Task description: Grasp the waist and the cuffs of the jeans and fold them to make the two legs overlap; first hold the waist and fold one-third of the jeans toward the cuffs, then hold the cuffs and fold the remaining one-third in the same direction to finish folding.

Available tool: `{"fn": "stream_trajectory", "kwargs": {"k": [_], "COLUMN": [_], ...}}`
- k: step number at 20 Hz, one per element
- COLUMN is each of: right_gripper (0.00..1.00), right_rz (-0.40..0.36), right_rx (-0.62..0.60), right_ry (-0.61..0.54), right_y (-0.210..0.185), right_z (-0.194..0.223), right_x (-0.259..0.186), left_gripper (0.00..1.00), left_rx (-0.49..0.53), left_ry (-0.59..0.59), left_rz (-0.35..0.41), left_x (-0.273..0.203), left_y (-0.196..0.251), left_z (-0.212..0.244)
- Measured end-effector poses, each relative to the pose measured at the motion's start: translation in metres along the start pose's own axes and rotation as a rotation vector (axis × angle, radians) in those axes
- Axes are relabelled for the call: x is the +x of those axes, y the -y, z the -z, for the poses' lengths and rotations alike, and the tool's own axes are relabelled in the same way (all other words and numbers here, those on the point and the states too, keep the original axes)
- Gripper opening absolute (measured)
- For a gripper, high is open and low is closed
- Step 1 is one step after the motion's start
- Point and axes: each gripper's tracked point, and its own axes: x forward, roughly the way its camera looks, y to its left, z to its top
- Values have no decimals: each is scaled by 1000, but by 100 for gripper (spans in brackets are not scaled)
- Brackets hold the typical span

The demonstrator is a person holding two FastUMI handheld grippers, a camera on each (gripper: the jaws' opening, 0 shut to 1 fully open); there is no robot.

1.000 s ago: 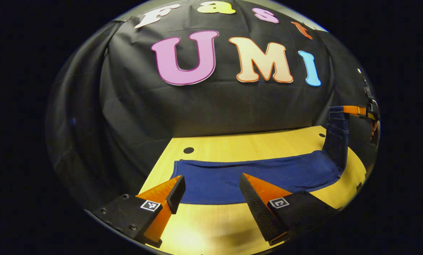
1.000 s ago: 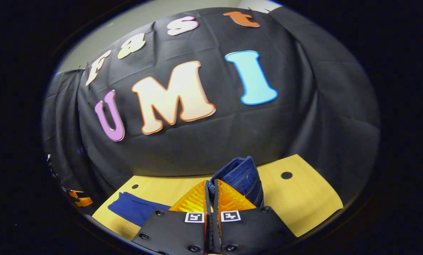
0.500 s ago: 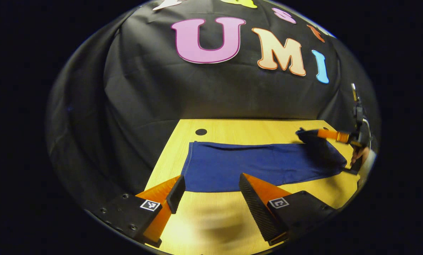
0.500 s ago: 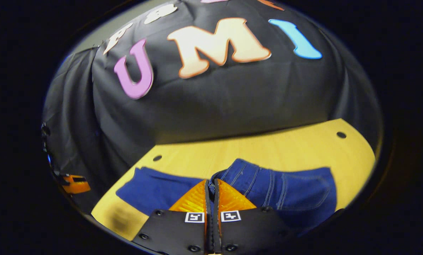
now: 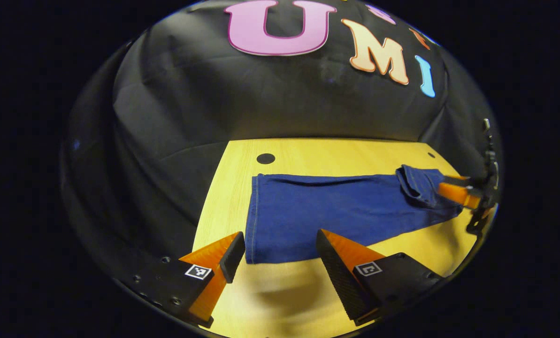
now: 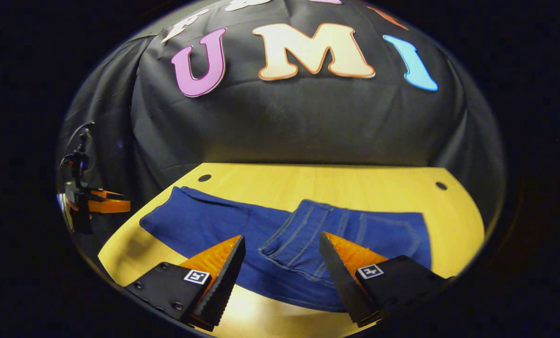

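Dark blue jeans (image 5: 336, 211) lie flat across a yellow wooden surface (image 5: 336, 152), cuffs (image 5: 252, 220) nearest the left tool (image 5: 280, 251), whose jaws stand apart just short of the hem. At the far end, the folded-over waist (image 5: 418, 185) sits beside the right tool (image 5: 465, 195).

The jeans (image 5: 336, 211) lie flat along the wooden table (image 5: 317, 155), the one low thing on it. Behind the jeans a bare strip of tabletop runs to the black cloth wall (image 5: 270, 103), which closes off the far side. In front of the jeans the tabletop is open to the near edge, where the left gripper (image 5: 280, 256) hangs with fingers spread at the cuff end. At the folded waist end the right gripper (image 6: 282, 260) hovers just above the jeans, fingers apart.
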Motion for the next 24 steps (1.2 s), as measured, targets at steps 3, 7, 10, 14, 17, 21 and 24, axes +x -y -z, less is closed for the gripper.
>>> {"fn": "stream_trajectory", "kwargs": {"k": [3, 7, 10, 14, 17, 21, 24], "right_gripper": [98, 98, 98, 95, 99, 99, 99], "right_rz": [92, 218, 282, 327, 322, 330, 326], "right_rx": [-42, -48, -75, -97, -96, -110, -98], "right_ry": [56, 111, 120, 96, 86, 89, 110], "right_y": [34, 75, 98, 111, 111, 110, 112], "right_z": [-29, -56, -62, -53, -45, -44, -49], "right_x": [-44, -94, -115, -133, -135, -143, -151], "left_gripper": [95, 94, 94, 96, 88, 5, 0], "left_rx": [5, 25, 34, 59, 70, 10, 8], "left_ry": [-59, -183, -265, -333, -336, -325, -319], "left_rz": [5, 10, 28, 76, 96, 118, 109], "left_x": [39, 78, 87, 99, 95, 92, 92], "left_y": [-17, -34, -30, -23, -12, 6, 5], "left_z": [3, 20, 36, 49, 47, 47, 44]}}
